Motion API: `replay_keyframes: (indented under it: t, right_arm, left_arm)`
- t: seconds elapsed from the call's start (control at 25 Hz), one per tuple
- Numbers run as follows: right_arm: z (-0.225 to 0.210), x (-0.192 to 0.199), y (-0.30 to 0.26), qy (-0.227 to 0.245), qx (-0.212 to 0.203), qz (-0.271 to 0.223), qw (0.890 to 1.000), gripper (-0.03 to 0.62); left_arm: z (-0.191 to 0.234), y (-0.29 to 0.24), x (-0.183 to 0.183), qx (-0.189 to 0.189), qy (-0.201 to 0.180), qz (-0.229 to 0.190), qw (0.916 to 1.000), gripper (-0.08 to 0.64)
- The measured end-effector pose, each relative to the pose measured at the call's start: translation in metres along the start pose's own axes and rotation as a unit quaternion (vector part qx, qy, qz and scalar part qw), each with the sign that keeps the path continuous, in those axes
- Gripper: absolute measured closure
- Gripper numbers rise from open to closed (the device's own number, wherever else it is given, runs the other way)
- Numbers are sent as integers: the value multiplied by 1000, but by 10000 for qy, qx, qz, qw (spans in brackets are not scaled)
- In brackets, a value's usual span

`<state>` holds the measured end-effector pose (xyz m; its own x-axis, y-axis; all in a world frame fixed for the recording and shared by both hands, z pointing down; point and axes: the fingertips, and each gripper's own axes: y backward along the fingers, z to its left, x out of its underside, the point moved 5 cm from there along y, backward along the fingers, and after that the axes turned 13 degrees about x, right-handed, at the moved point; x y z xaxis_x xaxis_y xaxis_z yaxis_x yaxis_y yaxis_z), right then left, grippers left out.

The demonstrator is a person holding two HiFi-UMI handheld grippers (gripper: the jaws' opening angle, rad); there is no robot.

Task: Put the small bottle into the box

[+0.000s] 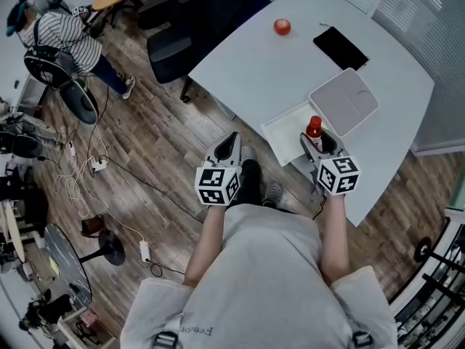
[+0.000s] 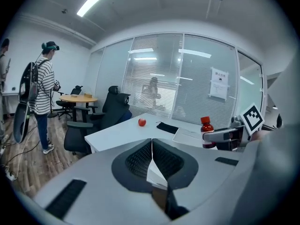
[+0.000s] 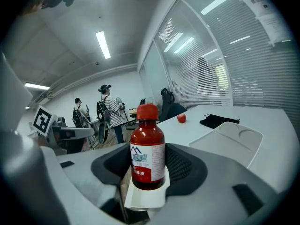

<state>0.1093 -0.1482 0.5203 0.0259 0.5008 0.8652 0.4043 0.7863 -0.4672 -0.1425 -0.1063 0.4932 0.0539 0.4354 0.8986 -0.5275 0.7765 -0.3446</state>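
Far left of the box [image 1: 285, 131]: person in striped top [image 1: 62, 31] on a plank wood floor [image 1: 145, 144], thin cables trailing. Up-left of the box: dark office chair [image 1: 171, 49], against the edge of the tabletop [image 1: 247, 67].

Just left of the box, off the tabletop edge and over the floor: left gripper [image 1: 231, 141]. Jaws pressed together, dark ribbed pads meeting in one seam, nothing between. Open floor to its left.

Box itself: shallow, white, rectangular, matte, open on top, at the near tabletop edge.

At the box's near right corner: small bottle [image 1: 313, 131], upright. Dark red see-through body, round shoulders, bright red screw cap, white label with blue peak logo and red band. Gripped low on the body by right gripper [image 1: 320, 144], jaws narrowly apart and clamped on both sides, cap and shoulders standing above the pads. Base touching the box floor or not: cannot tell.

Against the box's far right side: pale grey lid [image 1: 345, 99], rounded corners, moulded shallow recesses.

Well beyond the box: small red round thing [image 1: 282, 26] and, right of it, flat black rectangle [image 1: 340, 47]. Bare smooth white stretch between these and the box. Curved tabletop edge close to the right of the box, wood floor past it.
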Motion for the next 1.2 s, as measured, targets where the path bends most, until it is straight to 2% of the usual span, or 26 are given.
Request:
replay_keyframes:
  t: [0.12, 0.24, 0.52, 0.8, 0.92, 1.08, 1.12, 1.2]
  right_arm:
    - [0, -4, -5, 553, -118, 276, 9980, 365]
    - [4, -4, -8, 1409, -131, 564, 9883, 365]
    - [13, 6, -30, 2836, -506, 1239, 9496, 365]
    - [19, 12, -46, 3539, -754, 1666, 9172, 365]
    - [16, 17, -53, 3919, -778, 1881, 8972, 365]
    - [10, 30, -59, 4644, -646, 2151, 8567, 365]
    - [9, 33, -61, 4745, -644, 2203, 8498, 365]
    - [11, 35, -65, 4806, -700, 2304, 8433, 365]
  left_arm:
    - [-8, -4, 3, 131, -1, 41, 9999, 531]
    - [-11, -7, 8, 182, 1, 109, 9998, 531]
    - [-18, -16, 6, 294, -114, 127, 9994, 531]
    - [-38, -24, 6, 499, -286, 176, 9982, 531]
    - [-44, -28, 7, 589, -334, 199, 9975, 531]
    - [-50, -34, 12, 626, -437, 206, 9969, 531]
    - [-51, -35, 13, 629, -459, 209, 9967, 531]
    - [-52, -35, 13, 621, -458, 244, 9967, 531]
